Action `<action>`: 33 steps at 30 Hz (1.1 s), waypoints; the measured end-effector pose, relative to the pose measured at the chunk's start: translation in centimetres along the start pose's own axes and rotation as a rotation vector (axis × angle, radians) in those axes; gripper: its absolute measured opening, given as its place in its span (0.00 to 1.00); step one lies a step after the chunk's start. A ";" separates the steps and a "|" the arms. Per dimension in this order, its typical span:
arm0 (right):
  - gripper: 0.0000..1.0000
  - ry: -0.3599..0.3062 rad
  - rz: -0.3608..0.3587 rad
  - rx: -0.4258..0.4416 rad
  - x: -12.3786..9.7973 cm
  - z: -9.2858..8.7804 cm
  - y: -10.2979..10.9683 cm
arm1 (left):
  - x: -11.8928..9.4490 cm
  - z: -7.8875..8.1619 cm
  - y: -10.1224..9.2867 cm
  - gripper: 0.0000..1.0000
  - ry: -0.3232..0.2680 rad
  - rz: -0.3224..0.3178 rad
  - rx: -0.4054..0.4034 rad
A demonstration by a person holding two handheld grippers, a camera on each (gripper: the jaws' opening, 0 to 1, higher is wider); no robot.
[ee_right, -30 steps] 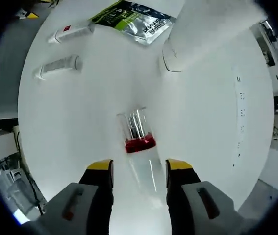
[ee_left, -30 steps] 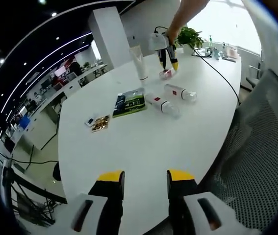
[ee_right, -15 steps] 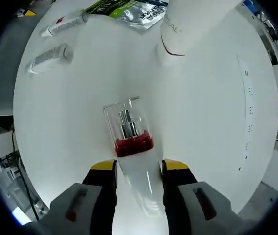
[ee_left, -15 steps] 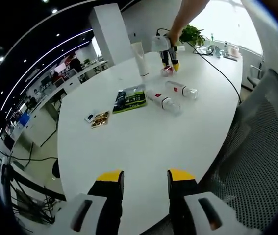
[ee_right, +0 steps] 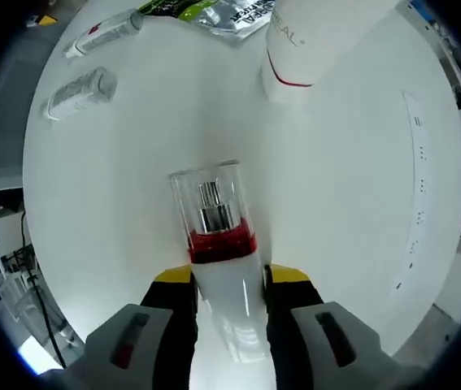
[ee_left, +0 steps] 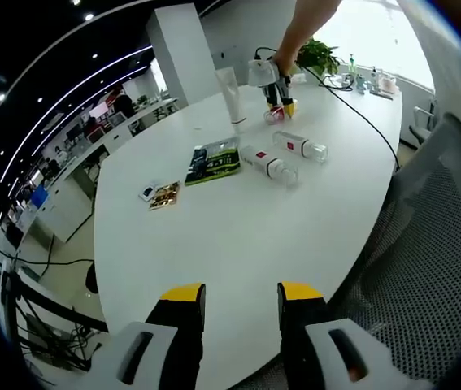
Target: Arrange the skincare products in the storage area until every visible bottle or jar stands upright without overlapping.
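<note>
Where the right gripper view looks down its own jaws, the right tool (ee_right: 224, 280) is seen pinching a pump bottle (ee_right: 220, 268) with a white body, a red collar and a clear cap, the yellow-tipped jaws pressed against its sides. Beyond it on the white surface (ee_right: 352, 187), a tall white tube (ee_right: 307, 41) is stood on its cap, and two clear bottles (ee_right: 78, 92) are laid on their sides to the left, near a green sachet (ee_right: 214, 10). In the left gripper view, the left tool (ee_left: 241, 294) is held spread with nothing between its jaws, above the near edge of the surface. Farther off, small packets (ee_left: 159, 194) are seen, then the sachet and lying bottles, and farthest the right tool beside the tube, with a person's arm (ee_left: 303, 28) above it.
</note>
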State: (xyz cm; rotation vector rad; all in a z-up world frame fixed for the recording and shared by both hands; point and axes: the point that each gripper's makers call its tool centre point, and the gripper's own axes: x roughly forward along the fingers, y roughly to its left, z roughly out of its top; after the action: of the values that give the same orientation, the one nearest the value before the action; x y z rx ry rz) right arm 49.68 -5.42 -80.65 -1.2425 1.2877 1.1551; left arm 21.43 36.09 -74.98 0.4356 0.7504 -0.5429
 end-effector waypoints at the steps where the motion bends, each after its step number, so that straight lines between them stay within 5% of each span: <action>1: 0.29 0.003 0.000 0.004 0.0 0.0 0.1 | 0.0 0.0 0.0 0.37 -0.001 0.001 -0.002; 5: 0.27 0.048 0.011 0.124 0.0 -0.3 0.8 | 0.0 0.0 0.0 0.36 0.002 0.002 0.001; 9: 0.25 0.023 0.007 0.166 0.0 -0.1 1.0 | -0.2 0.1 0.2 0.36 -0.006 0.010 -0.004; 15: 0.24 -0.101 0.001 0.326 -0.1 -0.1 1.7 | -0.2 0.2 0.2 0.36 -0.010 0.010 -0.003; 33: 0.24 -0.363 -0.036 0.544 -3.7 1.1 4.9 | -0.4 0.9 0.2 0.37 -0.048 0.011 0.005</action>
State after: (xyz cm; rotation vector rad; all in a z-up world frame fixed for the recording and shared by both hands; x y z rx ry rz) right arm 44.86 -3.94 -76.99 -0.6208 1.1866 0.8702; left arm 21.76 35.84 -74.05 0.4296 0.7006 -0.5434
